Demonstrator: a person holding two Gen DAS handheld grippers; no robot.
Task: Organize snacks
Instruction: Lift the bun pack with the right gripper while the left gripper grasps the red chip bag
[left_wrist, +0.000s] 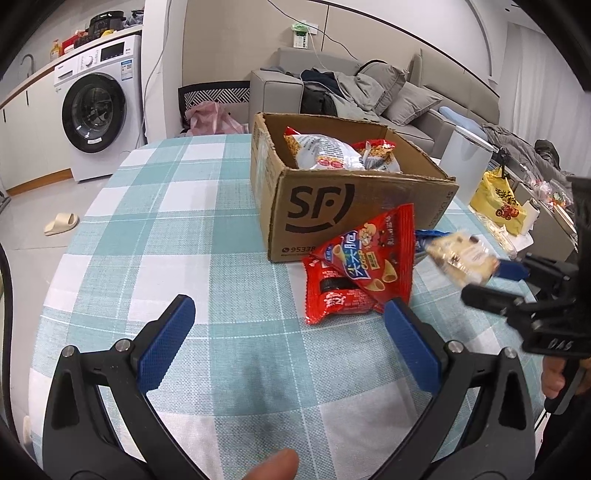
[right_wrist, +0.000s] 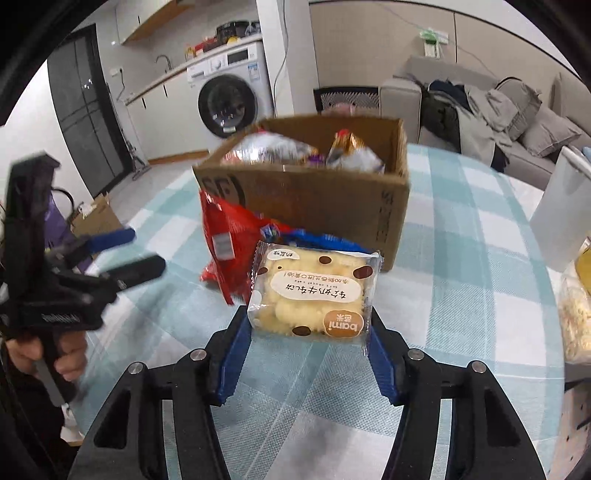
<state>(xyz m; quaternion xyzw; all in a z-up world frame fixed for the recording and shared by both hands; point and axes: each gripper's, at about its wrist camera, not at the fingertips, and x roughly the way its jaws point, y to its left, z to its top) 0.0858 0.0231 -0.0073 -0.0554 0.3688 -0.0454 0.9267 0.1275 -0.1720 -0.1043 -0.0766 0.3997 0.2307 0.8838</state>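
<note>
Right wrist: right gripper clamping cake packet, left gripper wide open, checked tablecloth, sofa.

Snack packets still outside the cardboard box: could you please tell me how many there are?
4: cake packet held in the right tool; two red packets, one leaning on the box, one beneath; a blue packet behind. More may be hidden.

Open checked surface lies between and ahead of the spread fingers of the left gripper. Passage toward the cardboard box is obstructed by two red snack bags lying against its front wall. The box top is open, partly filled with packets. The right side is occupied by the right gripper gripping a cake packet.
</note>
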